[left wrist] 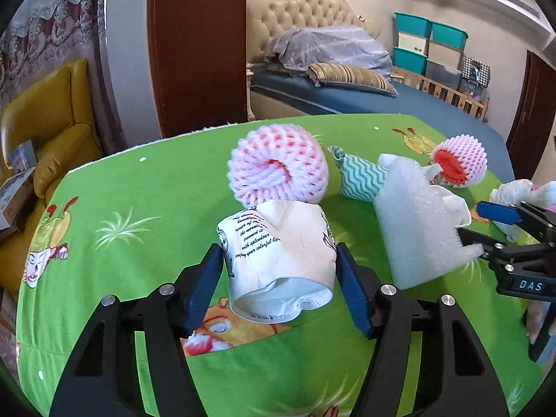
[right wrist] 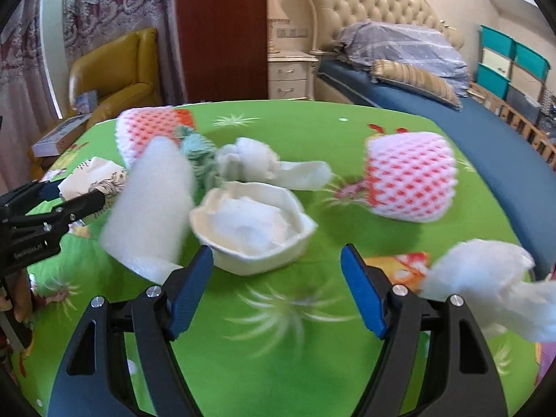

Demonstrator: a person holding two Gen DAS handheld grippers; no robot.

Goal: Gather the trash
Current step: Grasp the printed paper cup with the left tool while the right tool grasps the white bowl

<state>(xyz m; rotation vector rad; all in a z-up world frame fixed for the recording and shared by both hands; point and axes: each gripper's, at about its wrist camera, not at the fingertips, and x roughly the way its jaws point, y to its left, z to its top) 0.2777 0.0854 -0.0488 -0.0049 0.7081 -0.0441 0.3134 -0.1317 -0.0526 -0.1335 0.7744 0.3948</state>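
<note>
A crushed printed paper cup (left wrist: 278, 257) lies on its side on the green cloth (left wrist: 139, 191), between the pads of my left gripper (left wrist: 278, 278), whose jaws stand wide around it without clear contact. Behind it sits a pink foam fruit net (left wrist: 278, 170). A white foam sheet (left wrist: 420, 229), a teal wavy cloth (left wrist: 361, 177) and a second fruit net (left wrist: 458, 163) lie to the right. My right gripper (right wrist: 276, 285) is open and empty just before a crumpled white paper bowl (right wrist: 253, 226). A fruit net (right wrist: 411, 180) and white tissue (right wrist: 486, 281) lie right.
The table's far edge borders a blue bed (left wrist: 347, 97) and a yellow armchair (left wrist: 45, 125) at the left. The right gripper shows at the right edge of the left wrist view (left wrist: 514, 229); the left gripper shows at the left of the right wrist view (right wrist: 52, 208).
</note>
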